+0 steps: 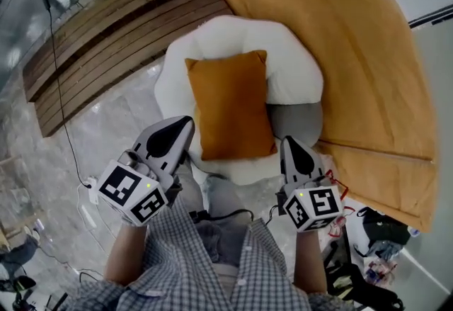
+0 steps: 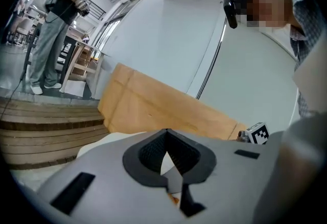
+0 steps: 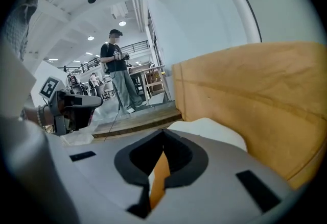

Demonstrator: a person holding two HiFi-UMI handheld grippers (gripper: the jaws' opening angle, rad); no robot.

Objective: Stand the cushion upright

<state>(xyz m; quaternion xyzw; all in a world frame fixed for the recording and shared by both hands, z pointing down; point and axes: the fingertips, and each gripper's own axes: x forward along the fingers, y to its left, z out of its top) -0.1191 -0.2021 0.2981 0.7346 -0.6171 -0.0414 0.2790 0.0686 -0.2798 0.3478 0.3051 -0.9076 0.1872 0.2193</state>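
A: Where is the cushion (image 1: 230,105) now?

B: It lies on top of the pouf (image 1: 297,54), with its broad face turned up. It is a rectangle of orange fabric with a smooth weave and four soft corners. Its far edge is at the middle of the pouf and its near edge is close to the pouf's near rim.

A: How does the pouf look?

B: It is round and puffy, in a white plush material, with a grey part on its right side. Behind the pouf stands a big panel (image 1: 354,40) covered in tan cloth, with straight seams. To the left of the pouf there are wooden steps (image 1: 106,40) made of long dark slats, and the floor (image 1: 106,139) beside it is glossy grey stone with veins.

A: And the two tongs?

B: The left gripper (image 1: 185,122) is at the near-left rim of the pouf, and its grey plastic jaws are pressed together with nothing between them. The right gripper (image 1: 289,141) is at the near-right rim, beside the grey part, and its jaws are also together and empty. If the tips touch the pouf, I cannot tell.
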